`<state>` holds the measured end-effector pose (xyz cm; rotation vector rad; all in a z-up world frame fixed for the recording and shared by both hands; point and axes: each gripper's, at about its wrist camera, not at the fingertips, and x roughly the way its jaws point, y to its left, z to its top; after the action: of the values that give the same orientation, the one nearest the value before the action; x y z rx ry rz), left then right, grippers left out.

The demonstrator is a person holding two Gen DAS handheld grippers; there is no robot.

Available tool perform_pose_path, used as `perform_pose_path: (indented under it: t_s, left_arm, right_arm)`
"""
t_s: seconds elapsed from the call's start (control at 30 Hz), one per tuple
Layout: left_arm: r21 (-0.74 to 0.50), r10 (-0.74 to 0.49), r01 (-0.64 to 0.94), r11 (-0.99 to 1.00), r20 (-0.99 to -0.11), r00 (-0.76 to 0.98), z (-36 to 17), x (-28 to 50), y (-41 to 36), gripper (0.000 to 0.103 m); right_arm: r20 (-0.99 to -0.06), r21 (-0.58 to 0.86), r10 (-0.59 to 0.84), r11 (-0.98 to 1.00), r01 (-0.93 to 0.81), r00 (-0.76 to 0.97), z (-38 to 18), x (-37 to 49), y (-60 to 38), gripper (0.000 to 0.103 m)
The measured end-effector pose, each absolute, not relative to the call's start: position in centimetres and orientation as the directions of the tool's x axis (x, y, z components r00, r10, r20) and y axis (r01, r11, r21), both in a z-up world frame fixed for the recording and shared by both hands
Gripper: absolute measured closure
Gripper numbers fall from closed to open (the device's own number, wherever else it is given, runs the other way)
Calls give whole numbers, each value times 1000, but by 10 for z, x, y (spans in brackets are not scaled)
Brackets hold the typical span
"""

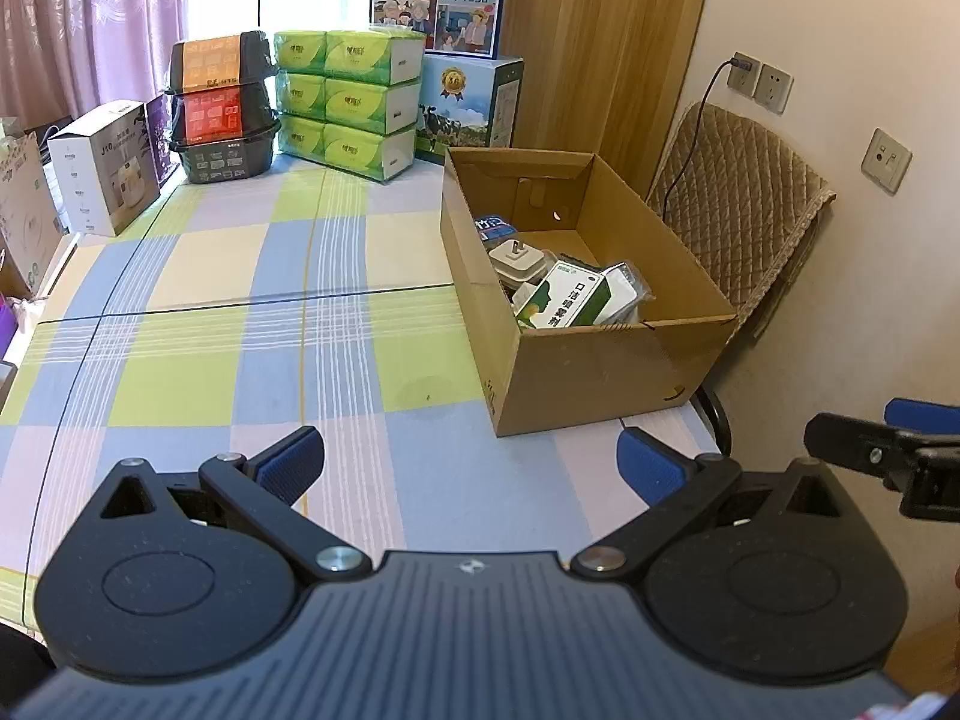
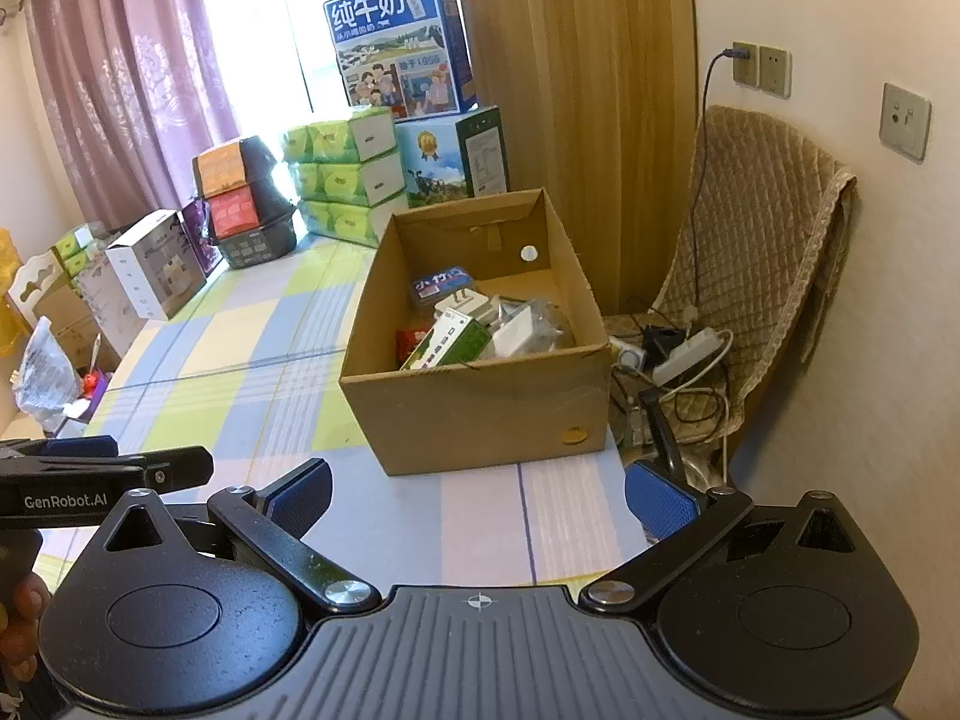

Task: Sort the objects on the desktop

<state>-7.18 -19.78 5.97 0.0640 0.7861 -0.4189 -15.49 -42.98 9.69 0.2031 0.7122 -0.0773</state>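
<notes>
Left hand-held gripper (image 1: 470,465): fingers spread wide apart, nothing between the blue pads, poised low over the checked worktop (image 1: 240,348). Right hand-held gripper (image 2: 477,495): likewise spread wide and empty, just beside the left one at the near edge of the worktop.

Cardboard box (image 2: 480,402): open-topped, standing on the worktop toward its right edge, ahead of both grippers and apart from them. Held inside – a green-and-white carton (image 1: 561,300) leaning at a tilt on the other contents; a white plug adapter (image 1: 521,257) with prongs up; a blue packet (image 2: 443,288) against the far-left inner wall; a clear-wrapped white item (image 2: 528,330) on the right; a small red item (image 2: 411,339), largely hidden.

Rest of the worktop bare in front of the box. Ranged along the far edge, well apart from the grippers:
- packs of green tissues (image 1: 348,102), stacked three high
- dark baskets (image 1: 225,114) with orange and red labels, stacked
- white appliance box (image 1: 102,165)
- two milk cartons (image 2: 399,39), one atop the other, behind the cardboard box

Beyond the right edge of the worktop – a chair (image 2: 756,252) draped in quilted brown fabric, with a power strip (image 2: 687,354) and tangled cables on its seat. Pink curtain (image 2: 132,78) at the far left.
</notes>
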Motion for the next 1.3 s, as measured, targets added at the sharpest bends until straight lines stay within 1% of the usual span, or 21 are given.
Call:
perform_pose_path:
  t_s: [1.3]
  left_arm:
    - [-104, -352, 400, 910, -703, 618, 56, -71, -200, 1]
  right_arm:
    - [-653, 166, 6, 977, 136, 758, 99, -156, -427, 2]
